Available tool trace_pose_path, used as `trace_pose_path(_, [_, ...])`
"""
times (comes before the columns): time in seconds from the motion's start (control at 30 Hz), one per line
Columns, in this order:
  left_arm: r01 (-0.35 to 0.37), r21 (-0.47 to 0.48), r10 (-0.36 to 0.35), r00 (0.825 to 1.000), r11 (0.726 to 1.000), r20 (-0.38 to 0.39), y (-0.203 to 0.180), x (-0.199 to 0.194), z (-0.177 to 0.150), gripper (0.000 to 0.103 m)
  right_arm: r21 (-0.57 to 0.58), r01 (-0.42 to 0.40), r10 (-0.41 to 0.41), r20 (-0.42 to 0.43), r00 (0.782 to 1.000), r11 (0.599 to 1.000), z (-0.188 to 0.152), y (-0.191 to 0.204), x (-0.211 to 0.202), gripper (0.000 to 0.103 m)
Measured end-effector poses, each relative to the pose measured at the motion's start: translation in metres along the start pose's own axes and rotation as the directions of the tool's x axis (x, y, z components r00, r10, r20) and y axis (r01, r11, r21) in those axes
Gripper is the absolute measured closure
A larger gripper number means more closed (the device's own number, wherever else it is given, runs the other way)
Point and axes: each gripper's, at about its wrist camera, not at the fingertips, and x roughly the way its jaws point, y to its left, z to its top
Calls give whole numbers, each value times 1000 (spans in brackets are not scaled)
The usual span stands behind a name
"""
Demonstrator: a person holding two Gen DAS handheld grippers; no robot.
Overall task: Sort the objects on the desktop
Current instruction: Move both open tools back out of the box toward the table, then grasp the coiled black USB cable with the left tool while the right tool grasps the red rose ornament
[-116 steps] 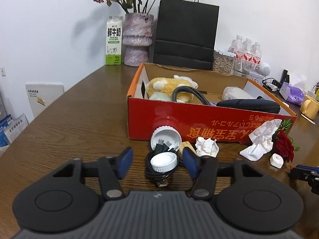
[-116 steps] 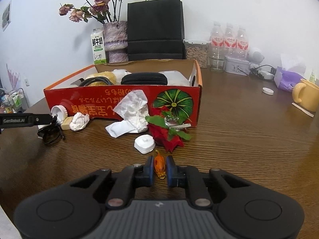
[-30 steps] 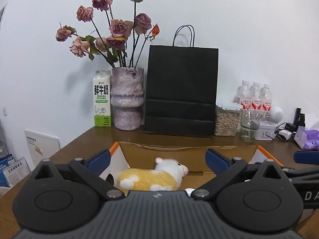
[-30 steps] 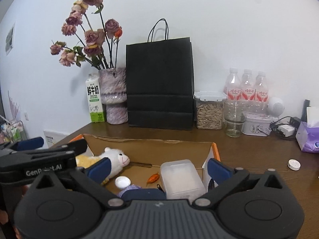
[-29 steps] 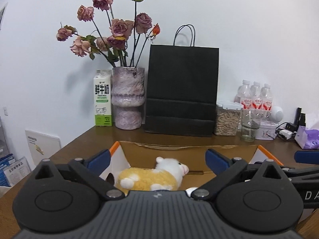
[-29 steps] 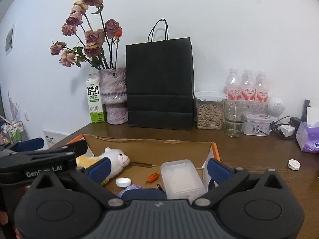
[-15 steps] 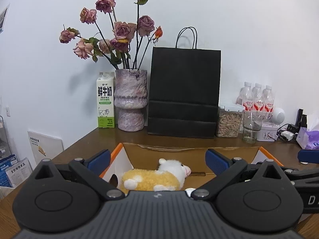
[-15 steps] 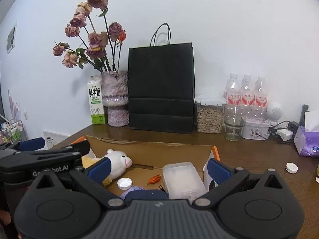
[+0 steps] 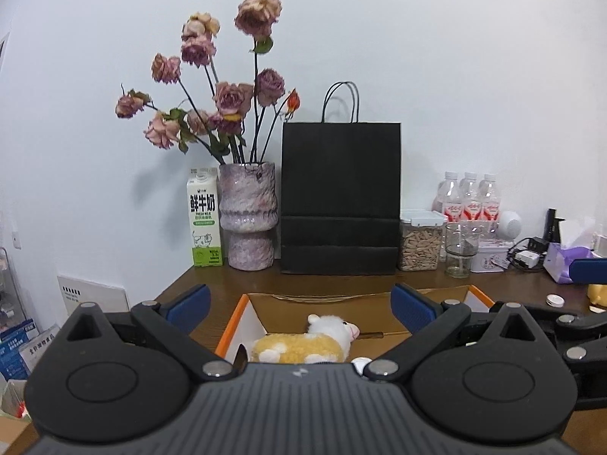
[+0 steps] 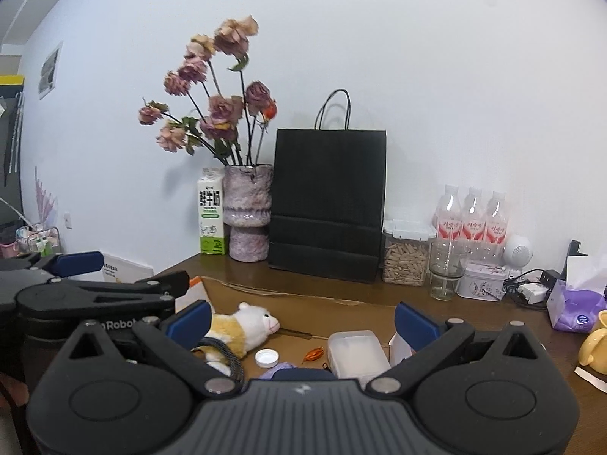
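The cardboard box (image 10: 212, 295) holds the sorted items: plush sheep (image 10: 242, 326) toward its left end, white cap (image 10: 266, 358) and small orange item (image 10: 314, 353) mid-floor, clear plastic container (image 10: 356, 352) at its right end. Both the left gripper (image 9: 299, 305) and the right gripper (image 10: 301, 318) hover above the box, jaws spread wide and empty. Risk: the two tools are close together; lowering either carelessly could make them collide or strike the box rim, tipping it across the table (image 10: 474, 314).
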Motion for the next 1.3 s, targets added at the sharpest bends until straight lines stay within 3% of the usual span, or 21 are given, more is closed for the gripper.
trace_pose_path(0.33, [26,20,-25,1000,999,-13,19,-50,-10,0,-19,7,-8,-34,999,1000,-26,13,-54,0])
trace_pose_path(0.57, [16,29,-14,996,999,-87,40,-69,-37,0,-11,18,-19,-96,995,1000,-60,11,-71,0])
trace_pose_path(0.93, [13,19,-7,959,1000,-282,66,-69,-99,0,33,63,-53,-255,966,997,-123,-2,-70,0])
trace_pose_path(1.3, [32,21,-23,942,999,-334,59,-38,-108,0,54,75,-55,-311,949,996,-139,-9,-50,0])
